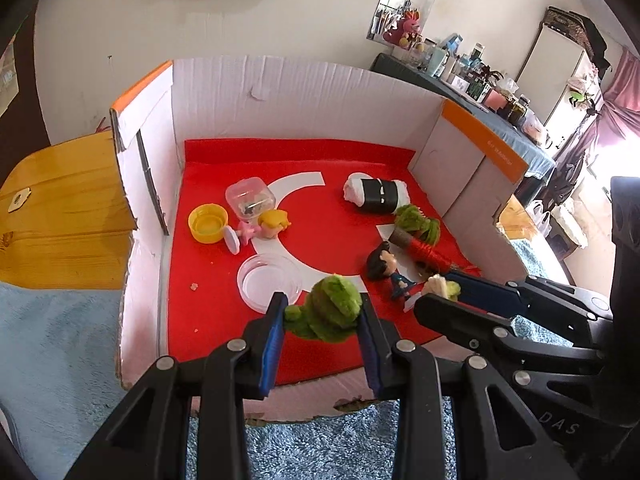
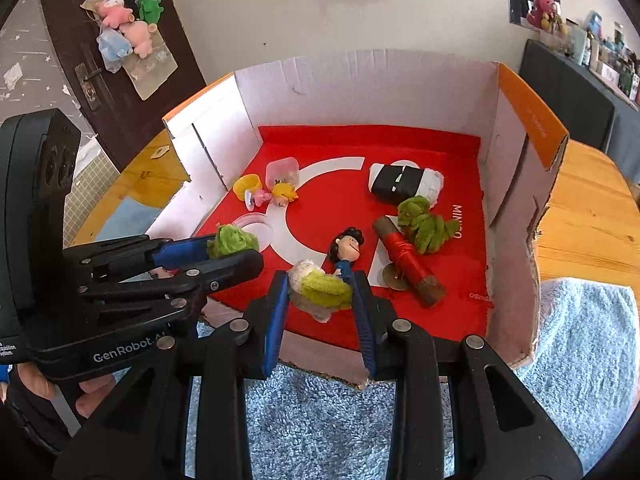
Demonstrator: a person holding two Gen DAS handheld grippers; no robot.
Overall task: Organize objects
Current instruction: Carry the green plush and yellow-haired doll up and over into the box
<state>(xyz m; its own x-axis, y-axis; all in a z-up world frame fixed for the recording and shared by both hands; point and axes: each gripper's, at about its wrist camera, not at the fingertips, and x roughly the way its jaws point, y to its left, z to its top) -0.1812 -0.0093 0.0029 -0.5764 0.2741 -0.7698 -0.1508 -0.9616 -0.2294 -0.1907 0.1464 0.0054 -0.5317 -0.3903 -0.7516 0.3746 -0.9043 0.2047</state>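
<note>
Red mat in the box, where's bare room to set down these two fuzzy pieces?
Bare red mat runs along the back wall, behind the black-wrapped white roll. Another open patch lies mid-mat, between the blonde figurine and the roll. The left corner is crowded around the yellow cap; the right side is crowded around the red-wrapped stick.

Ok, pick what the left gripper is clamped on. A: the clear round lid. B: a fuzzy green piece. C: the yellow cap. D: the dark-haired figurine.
B: the left gripper has its blue pads pressed on either side of a fuzzy green piece.
</note>
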